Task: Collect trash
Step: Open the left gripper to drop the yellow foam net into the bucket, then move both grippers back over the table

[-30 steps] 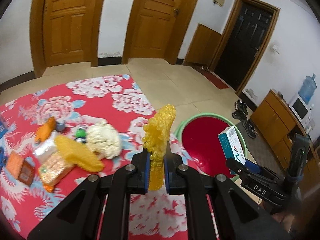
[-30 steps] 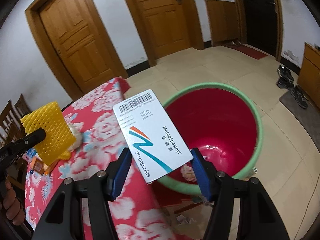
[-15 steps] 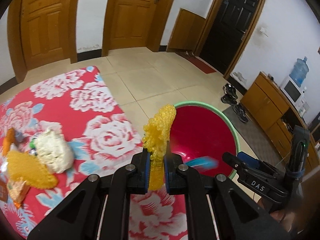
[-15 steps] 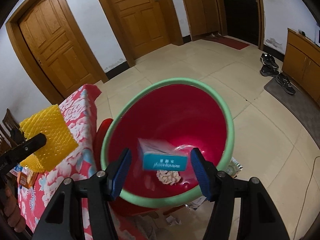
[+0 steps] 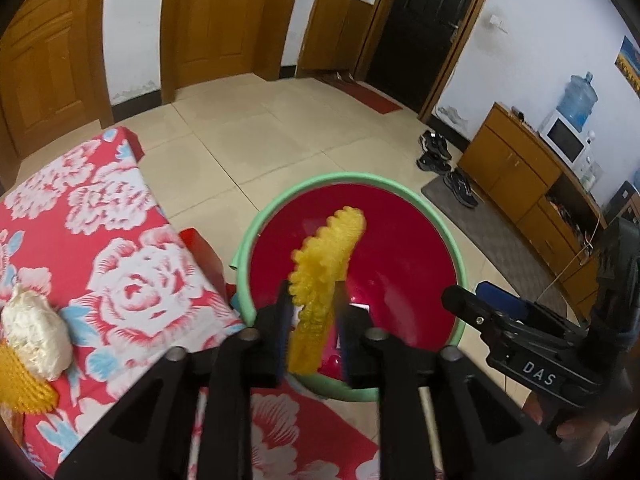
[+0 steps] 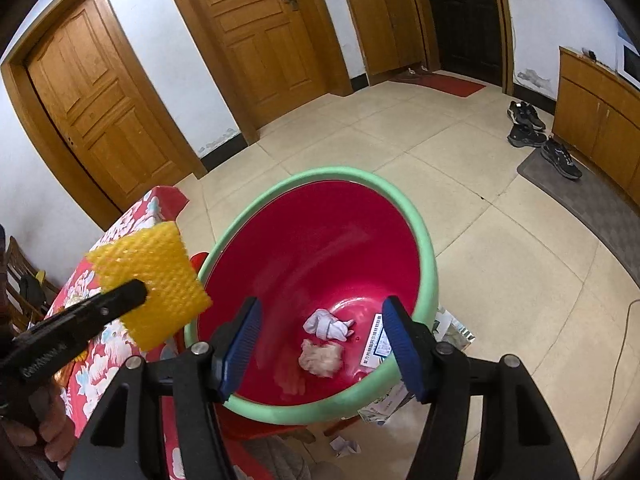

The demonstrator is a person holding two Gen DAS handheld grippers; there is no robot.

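Note:
A strip of yellow foam netting (image 5: 320,276) stands between the jaws of my left gripper (image 5: 312,286), above the red bin with a green rim (image 5: 352,178). Those jaws are opening, and a gap shows on the netting's right side. In the right wrist view the netting (image 6: 156,276) hangs at the left gripper's fingertip (image 6: 124,298), over the bin's left rim (image 6: 428,248). My right gripper (image 6: 322,304) is open and empty over the bin. A white medicine box (image 6: 378,344), a crumpled white tissue (image 6: 328,326) and a beige wad (image 6: 322,358) lie at the bin's bottom.
The table with the red floral cloth (image 5: 120,272) is left of the bin. On it lie a white crumpled wad (image 5: 34,332) and another yellow netting piece (image 5: 20,384). Paper scraps (image 6: 344,446) lie on the tiled floor by the bin. Shoes (image 5: 436,152) and a wooden cabinet (image 5: 516,176) stand at right.
The medicine box left my right gripper and fell into the bin. My left gripper swung right from the table to over the bin, and its jaws parted around the yellow netting.

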